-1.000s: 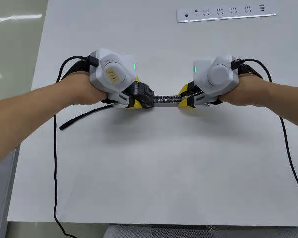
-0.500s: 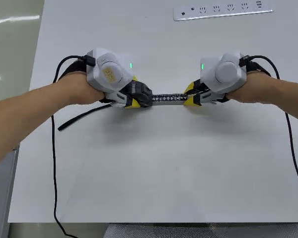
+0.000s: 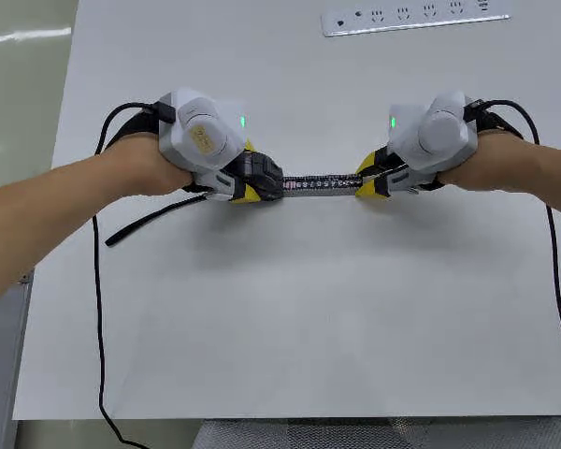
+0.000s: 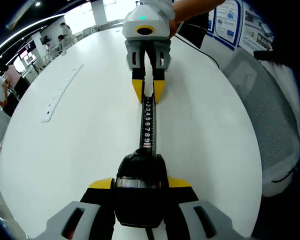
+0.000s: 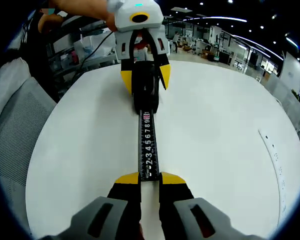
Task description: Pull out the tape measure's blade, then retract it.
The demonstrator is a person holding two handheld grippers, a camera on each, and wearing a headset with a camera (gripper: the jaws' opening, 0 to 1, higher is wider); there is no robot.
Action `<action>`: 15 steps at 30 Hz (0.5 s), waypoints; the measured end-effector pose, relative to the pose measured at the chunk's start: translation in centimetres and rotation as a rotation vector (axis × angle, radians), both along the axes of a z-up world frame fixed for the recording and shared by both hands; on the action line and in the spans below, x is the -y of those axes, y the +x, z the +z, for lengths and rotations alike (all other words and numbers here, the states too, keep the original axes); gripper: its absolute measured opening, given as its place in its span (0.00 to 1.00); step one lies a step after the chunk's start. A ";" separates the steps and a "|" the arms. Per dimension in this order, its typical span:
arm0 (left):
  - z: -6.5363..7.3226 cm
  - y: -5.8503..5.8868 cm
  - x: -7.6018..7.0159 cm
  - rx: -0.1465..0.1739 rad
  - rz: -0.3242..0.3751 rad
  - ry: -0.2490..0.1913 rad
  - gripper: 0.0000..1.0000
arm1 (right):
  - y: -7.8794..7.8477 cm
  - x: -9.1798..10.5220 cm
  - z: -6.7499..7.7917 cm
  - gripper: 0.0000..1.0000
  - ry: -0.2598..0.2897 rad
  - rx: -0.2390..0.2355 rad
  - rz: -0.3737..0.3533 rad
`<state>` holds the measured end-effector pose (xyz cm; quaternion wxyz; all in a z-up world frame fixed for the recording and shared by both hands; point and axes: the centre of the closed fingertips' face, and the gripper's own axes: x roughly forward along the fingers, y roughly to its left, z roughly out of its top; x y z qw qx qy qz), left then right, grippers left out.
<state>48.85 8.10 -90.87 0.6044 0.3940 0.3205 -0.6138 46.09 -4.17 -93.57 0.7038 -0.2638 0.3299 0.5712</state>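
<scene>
Grips tape measure (image 4: 140, 190) body in left tongs (image 3: 251, 175), head view centre-left; pinches blade (image 5: 148, 145) tip in right tongs (image 5: 150, 179), centre-right, over white counter (image 3: 290, 309).

Head view looks down; gripper views face each other, sharing blade (image 4: 147, 125).

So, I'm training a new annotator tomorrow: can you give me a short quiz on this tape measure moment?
1. True or false: the left gripper is shut on the tape measure's case.
2. The right gripper is shut on: A) the end of the blade; B) a cable; C) a power strip.
3. Fill in: the numbers printed on the blade rise toward the ____.
Key: 1 true; 2 A; 3 case.
</scene>
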 end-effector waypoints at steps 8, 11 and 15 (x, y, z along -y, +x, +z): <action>0.0 0.0 0.1 0.000 -0.001 0.002 0.34 | -0.1 1.3 0.0 0.11 -0.016 0.000 -0.008; 0.0 0.0 0.1 0.000 -0.002 0.003 0.34 | -0.1 1.7 -0.1 0.11 -0.022 -0.001 -0.015; 0.0 0.0 0.1 0.001 -0.005 0.007 0.34 | -0.2 2.3 -0.2 0.11 -0.025 0.000 -0.023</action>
